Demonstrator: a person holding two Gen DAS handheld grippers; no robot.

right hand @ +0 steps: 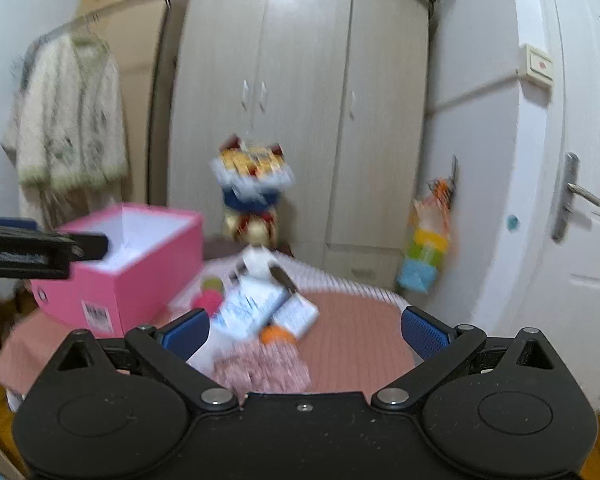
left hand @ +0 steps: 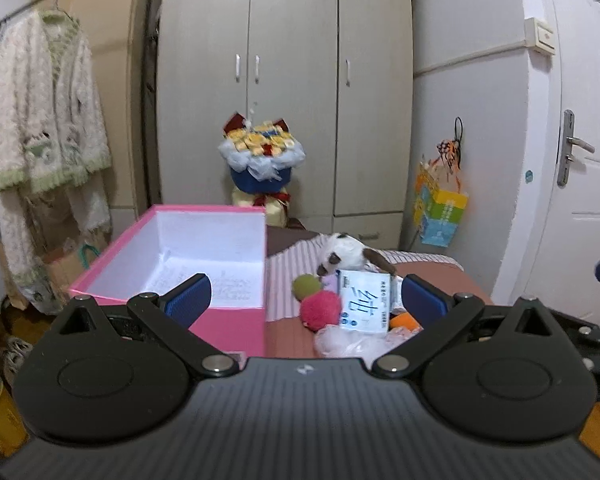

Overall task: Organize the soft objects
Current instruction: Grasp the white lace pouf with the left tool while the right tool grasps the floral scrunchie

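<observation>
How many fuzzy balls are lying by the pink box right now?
3 in view: a green ball nearest the pink box, a red ball just in front of it, and an orange ball partly hidden behind the tissue pack. The pile may hide more.

A large dark handwritten-style character, apparently "纸", stands on the white rectangular tissue pack just right of the open pink cardboard box; its smaller print is too fine to read. A white barcode sticker sits on that box's outer wall, digits blurred.
</observation>
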